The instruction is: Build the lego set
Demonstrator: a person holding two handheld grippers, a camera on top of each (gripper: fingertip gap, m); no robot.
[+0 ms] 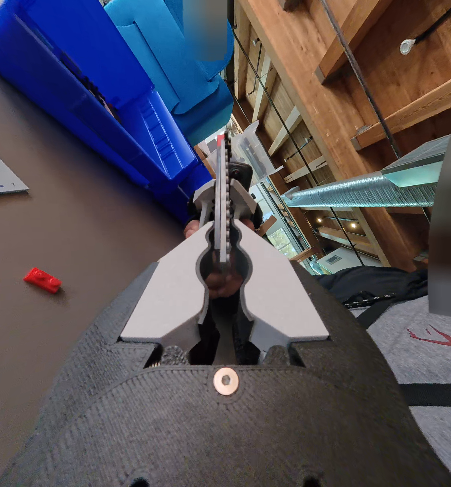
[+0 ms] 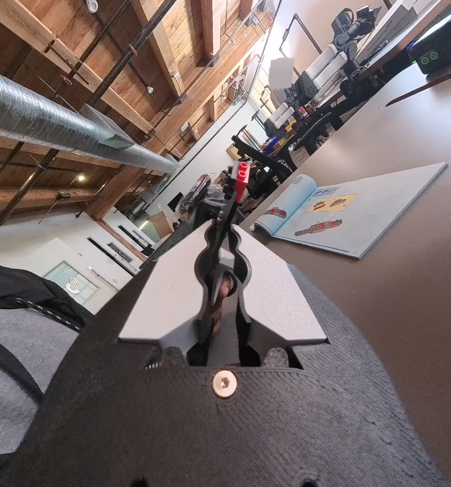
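Though print too blurred to read, open instruction booklet (image 2: 350, 210) on brown table (image 2: 403, 290).

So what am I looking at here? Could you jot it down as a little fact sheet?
Setting: brown table in a workshop with wooden ceiling beams
Held piece: long dark grey lego plate, red brick at one end
Left gripper: shut on one end of the plate
Right gripper: shut on the other end
Loose part: small red plate on the table
Guide: open instruction booklet
Storage: blue bins
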